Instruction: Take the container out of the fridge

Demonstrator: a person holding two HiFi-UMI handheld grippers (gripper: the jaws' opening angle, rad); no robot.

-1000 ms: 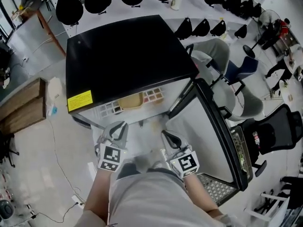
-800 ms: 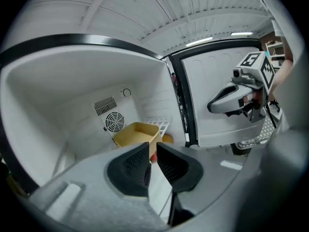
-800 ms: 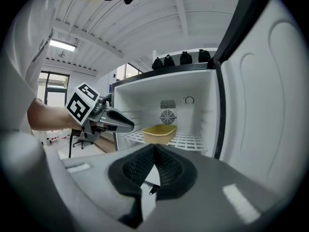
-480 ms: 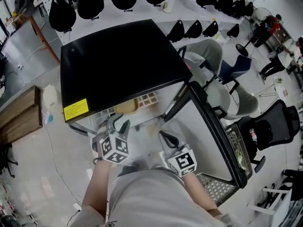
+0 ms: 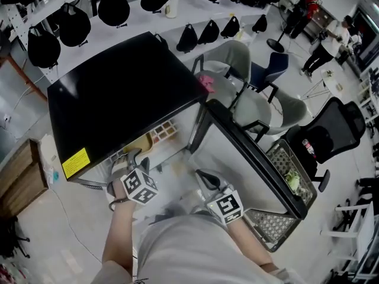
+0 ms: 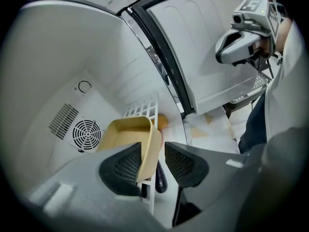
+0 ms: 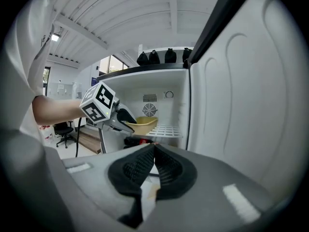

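Observation:
A tan plastic container (image 6: pixel 126 135) stands on the white wire shelf (image 6: pixel 143 111) inside the open fridge; it also shows in the right gripper view (image 7: pixel 143 124). My left gripper (image 6: pixel 153 154) reaches into the fridge. Its jaws are opening, with the container's near wall between them: one pad sits inside the rim, and the other stands off the outside with a small gap. In the head view this gripper (image 5: pixel 135 158) is at the fridge mouth. My right gripper (image 7: pixel 153 154) is shut and empty, held back in front of the open door (image 5: pixel 249 158).
The fridge has a black top (image 5: pixel 118 93), and its door swings out to the right. An orange item (image 6: pixel 163 121) lies behind the container, and a dark object (image 6: pixel 161 178) sits below the shelf. Office chairs (image 5: pixel 320 141) stand to the right, and a wooden bench (image 5: pixel 23 176) to the left.
My left gripper has moved forward into the fridge, up to the container. The right gripper has stayed by the door. The head view has swung to the right.

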